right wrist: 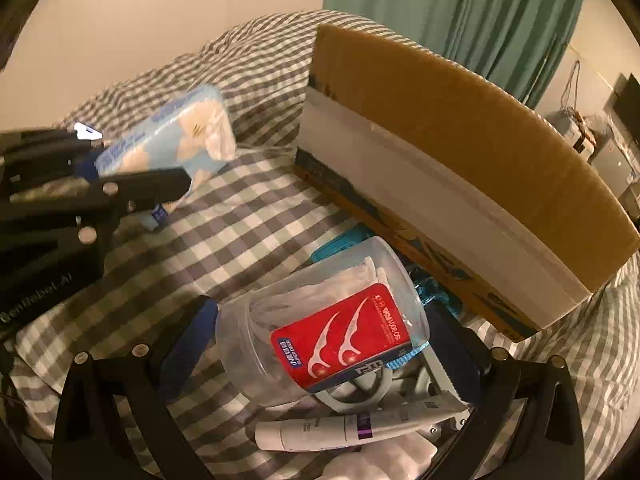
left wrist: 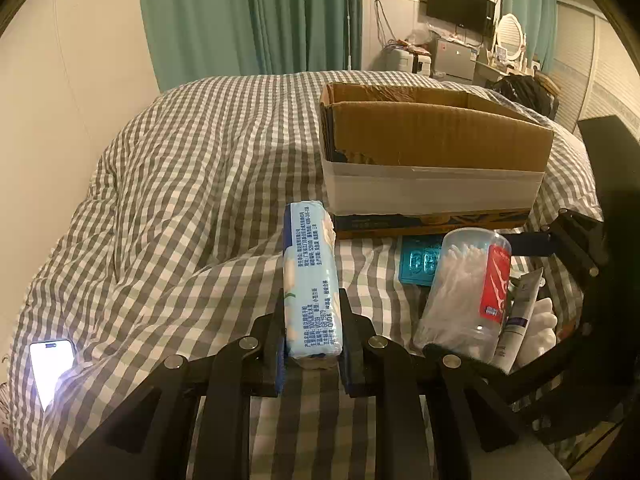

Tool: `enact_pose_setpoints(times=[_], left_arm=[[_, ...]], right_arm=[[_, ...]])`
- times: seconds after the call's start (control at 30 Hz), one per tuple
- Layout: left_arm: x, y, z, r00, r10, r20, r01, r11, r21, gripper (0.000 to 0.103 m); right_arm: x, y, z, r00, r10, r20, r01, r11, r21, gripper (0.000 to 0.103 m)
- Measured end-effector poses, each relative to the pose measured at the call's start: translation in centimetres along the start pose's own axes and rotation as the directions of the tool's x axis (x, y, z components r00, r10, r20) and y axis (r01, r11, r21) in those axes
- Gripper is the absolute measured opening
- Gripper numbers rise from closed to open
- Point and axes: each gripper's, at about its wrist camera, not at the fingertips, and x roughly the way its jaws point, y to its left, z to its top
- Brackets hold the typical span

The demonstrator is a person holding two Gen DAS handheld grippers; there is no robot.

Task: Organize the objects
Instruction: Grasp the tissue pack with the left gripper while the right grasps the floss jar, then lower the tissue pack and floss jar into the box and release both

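Left wrist view looks down along the left gripper (left wrist: pixel 312 344), whose two blue-padded fingers are clamped on the sides of a pale blue tissue pack (left wrist: pixel 311 280); the pack stands on edge and points straight ahead of the fingers. In the right wrist view that same gripper reaches in from the left, and whether the pack rests on the bed or is lifted off it I cannot tell. The right gripper (right wrist: pixel 320 344) has its fingers spread wide on either side of a clear floss-pick jar (right wrist: pixel 320 328) with a red label, lying tilted between them; whether the pads touch it is unclear.

Everything sits on a rumpled grey-and-white checked duvet (left wrist: pixel 180 200) beneath teal curtains (left wrist: pixel 248 12).

Ahead of both grippers, slightly to the right of the left one, stands an open cardboard box (left wrist: pixel 432 148). A white tube (right wrist: pixel 340 428) lies just beneath the jar, and a teal item (left wrist: pixel 418 262) lies between jar and box. A lit phone (left wrist: pixel 50 372) lies far left of the left gripper.
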Motion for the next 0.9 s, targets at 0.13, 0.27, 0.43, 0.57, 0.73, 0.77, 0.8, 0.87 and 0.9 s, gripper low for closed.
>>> enact_pose_setpoints(times=[0.13, 0.27, 0.43, 0.57, 0.73, 0.77, 0.8, 0.87, 0.9], left_arm=[[0.0, -0.1, 0.0, 1.000, 0.000, -0.001, 0.000, 1.000, 0.001, 0.020], [-0.1, -0.3, 0.1, 1.000, -0.002, -0.001, 0.002, 1.000, 0.004, 0.020], [-0.6, -0.3, 0.3, 1.000, -0.002, 0.011, 0.002, 1.000, 0.007, 0.020], [-1.4, -0.1, 0.9, 0.999, -0.003, 0.032, 0.003, 1.000, 0.004, 0.020], [-3.1, -0.1, 3.2, 0.996, -0.015, 0.085, 0.015, 1.000, 0.007, 0.020], [-3.6, -0.1, 4.0, 0.995, -0.019, 0.102, 0.018, 1.000, 0.009, 0.020], [-3.9, -0.2, 4.7, 0.993, -0.021, 0.117, 0.019, 1.000, 0.012, 0.020], [-4.7, -0.3, 6.5, 0.988, -0.025, 0.153, 0.022, 1.000, 0.021, 0.020], [-5.1, -0.4, 7.3, 0.985, -0.026, 0.171, 0.023, 0.999, 0.022, 0.020]], right_arm=[[0.2, 0.5, -0.2, 1.000, -0.005, 0.003, 0.006, 1.000, -0.006, 0.103], [0.0, 0.5, -0.4, 1.000, 0.008, 0.008, -0.008, 1.000, 0.009, 0.102], [-1.1, -1.3, -0.1, 0.998, 0.030, 0.049, -0.033, 0.997, 0.063, 0.101], [-4.1, -2.1, -0.1, 0.993, 0.031, 0.113, -0.041, 0.996, 0.086, 0.101], [-9.5, -3.6, 1.9, 0.969, -0.009, 0.246, -0.017, 0.994, 0.105, 0.101], [-10.1, -4.3, 2.6, 0.964, -0.018, 0.267, -0.011, 0.994, 0.107, 0.101], [-11.1, -5.0, 3.7, 0.955, -0.034, 0.293, 0.001, 0.994, 0.113, 0.101], [-12.5, -6.4, 4.9, 0.943, -0.064, 0.325, 0.023, 0.992, 0.126, 0.101], [-13.3, -7.2, 5.7, 0.935, -0.087, 0.344, 0.043, 0.990, 0.135, 0.101]])
